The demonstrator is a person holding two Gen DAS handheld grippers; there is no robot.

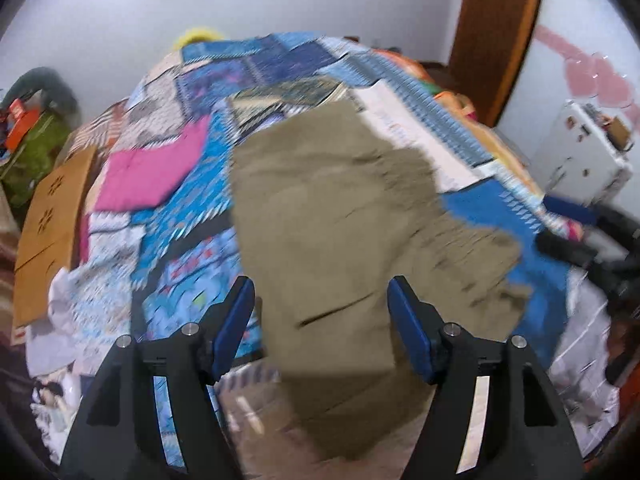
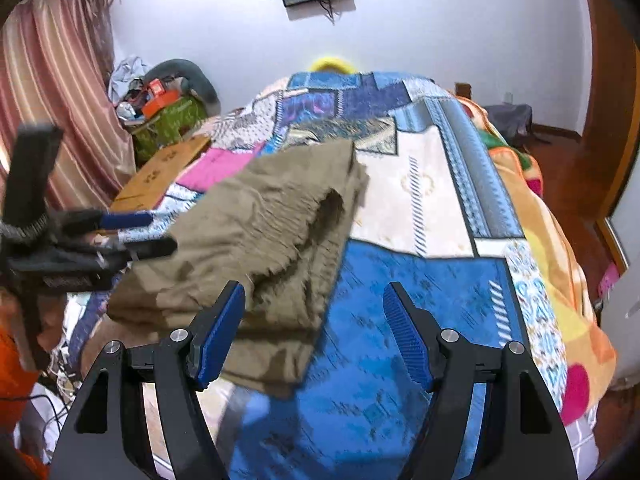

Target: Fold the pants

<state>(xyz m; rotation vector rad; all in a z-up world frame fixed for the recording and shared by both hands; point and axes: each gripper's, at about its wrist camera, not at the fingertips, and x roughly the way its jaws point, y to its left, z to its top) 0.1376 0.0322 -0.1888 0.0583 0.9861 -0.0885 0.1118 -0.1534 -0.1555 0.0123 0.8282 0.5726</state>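
Observation:
Olive-brown pants (image 1: pixel 340 232) lie in a folded, rumpled heap on the patchwork bedspread (image 1: pixel 192 216). My left gripper (image 1: pixel 322 300) is open and empty, its blue pads either side of the pants' near end, just above the cloth. In the right wrist view the pants (image 2: pixel 260 232) lie left of centre, with an open waist or leg end facing right. My right gripper (image 2: pixel 314 300) is open and empty over the pants' right edge and the blue quilt (image 2: pixel 400 300). The left gripper also shows in the right wrist view (image 2: pixel 132 236) at the pants' left edge.
A folded pink cloth (image 1: pixel 148 176) and a brown cardboard box (image 1: pixel 52 220) lie on the bed's left side. An orange blanket (image 2: pixel 560 280) hangs off the bed's right edge. A cluttered green bin (image 2: pixel 168 120) and curtain (image 2: pixel 52 100) stand far left.

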